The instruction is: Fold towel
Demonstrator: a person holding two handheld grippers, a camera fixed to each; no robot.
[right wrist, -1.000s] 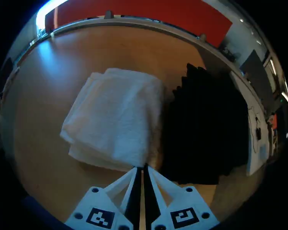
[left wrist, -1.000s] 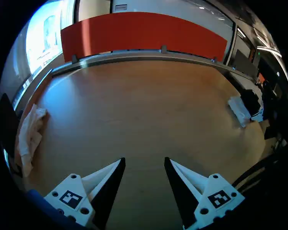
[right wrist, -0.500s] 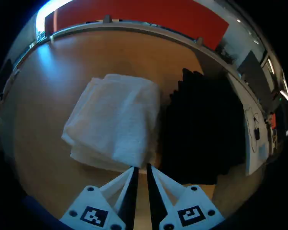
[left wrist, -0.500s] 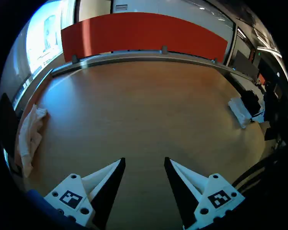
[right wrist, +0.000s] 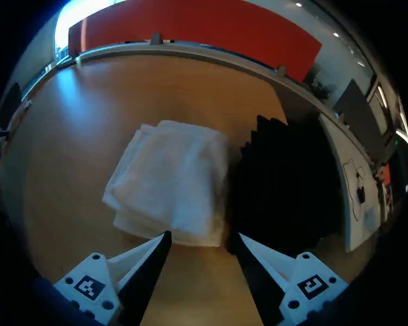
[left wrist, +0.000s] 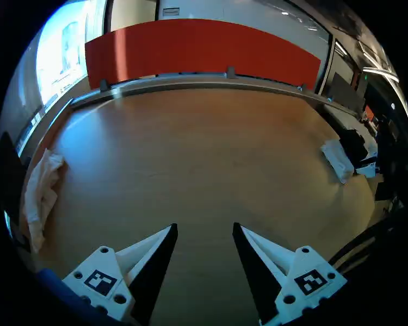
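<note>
A white towel (right wrist: 171, 185), folded into a thick rectangle, lies flat on the wooden table (right wrist: 73, 141) in the right gripper view. My right gripper (right wrist: 201, 242) stands open just short of the towel's near edge, with nothing between its fingers. In the left gripper view the same folded towel (left wrist: 337, 160) appears small at the far right, with the other gripper (left wrist: 367, 169) beside it. My left gripper (left wrist: 203, 231) is open over bare table (left wrist: 204, 157), far from the towel.
A pile of dark folded cloth (right wrist: 291, 190) sits right beside the towel. A crumpled pale cloth (left wrist: 41, 195) lies at the table's left edge. A red partition (left wrist: 204, 46) runs along the table's far edge. A white desk with small items (right wrist: 362, 206) stands to the right.
My right gripper went from shut at the towel's near edge to open, and pulled back a little from it. The left gripper stayed put.
</note>
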